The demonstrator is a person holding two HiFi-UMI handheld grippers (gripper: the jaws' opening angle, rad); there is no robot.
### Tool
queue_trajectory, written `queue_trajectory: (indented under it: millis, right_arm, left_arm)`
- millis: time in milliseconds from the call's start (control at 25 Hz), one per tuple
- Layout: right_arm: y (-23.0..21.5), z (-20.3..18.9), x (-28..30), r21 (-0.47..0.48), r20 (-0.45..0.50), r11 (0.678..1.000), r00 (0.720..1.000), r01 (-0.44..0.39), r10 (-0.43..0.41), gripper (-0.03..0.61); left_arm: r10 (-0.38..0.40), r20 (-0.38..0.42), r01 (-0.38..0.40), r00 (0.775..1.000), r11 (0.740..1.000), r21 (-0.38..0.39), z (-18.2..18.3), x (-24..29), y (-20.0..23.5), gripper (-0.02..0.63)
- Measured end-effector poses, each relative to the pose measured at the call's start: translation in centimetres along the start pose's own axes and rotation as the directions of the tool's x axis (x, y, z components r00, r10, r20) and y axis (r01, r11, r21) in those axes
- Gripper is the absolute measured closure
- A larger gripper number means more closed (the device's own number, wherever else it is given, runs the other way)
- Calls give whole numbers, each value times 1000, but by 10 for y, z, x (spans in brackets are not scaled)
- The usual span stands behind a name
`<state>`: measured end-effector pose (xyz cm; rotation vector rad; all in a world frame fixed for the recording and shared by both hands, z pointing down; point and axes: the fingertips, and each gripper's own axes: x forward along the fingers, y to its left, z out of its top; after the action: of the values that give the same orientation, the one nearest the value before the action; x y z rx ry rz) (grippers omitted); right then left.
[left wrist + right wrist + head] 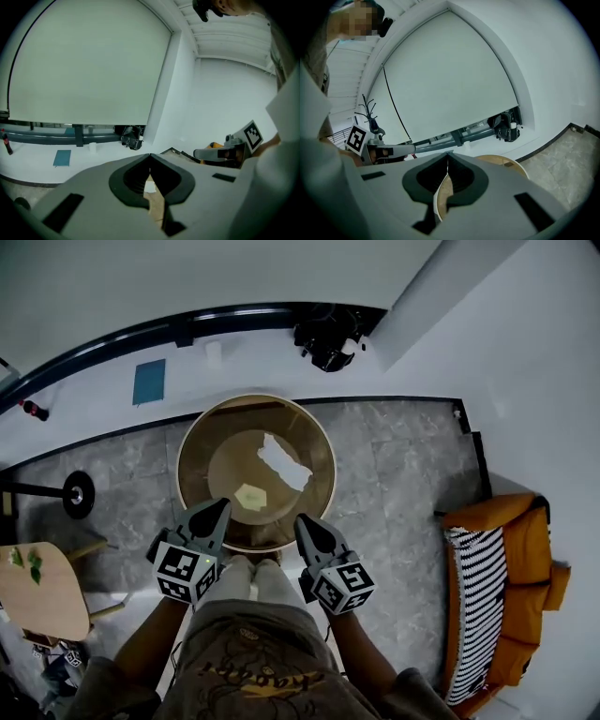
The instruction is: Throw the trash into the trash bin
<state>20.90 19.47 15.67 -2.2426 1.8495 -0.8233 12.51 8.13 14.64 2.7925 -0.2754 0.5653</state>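
One big round rimmed tabletop (194,460) below, carrying all the trash. Jaws pressed together and empty on both the left hand-held gripper (224,504) and the right hand-held gripper (301,519), poised over the near rim. Spread one pair before dipping in; come down flat over the long white paper (283,462), clamp mid-strip, lift clear of the rim, then return for the small yellowish scrap (250,495). No bin in sight yet.
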Motion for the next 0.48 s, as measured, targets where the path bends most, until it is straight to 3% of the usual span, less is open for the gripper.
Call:
queue_trajectory:
  millis: [480]
  right_arm:
    - [-56,-83,78,-32,-107,999,994,-6,3,560]
  left_arm:
    - [43,-72,-45,996,999,-23,-113,68,42,595]
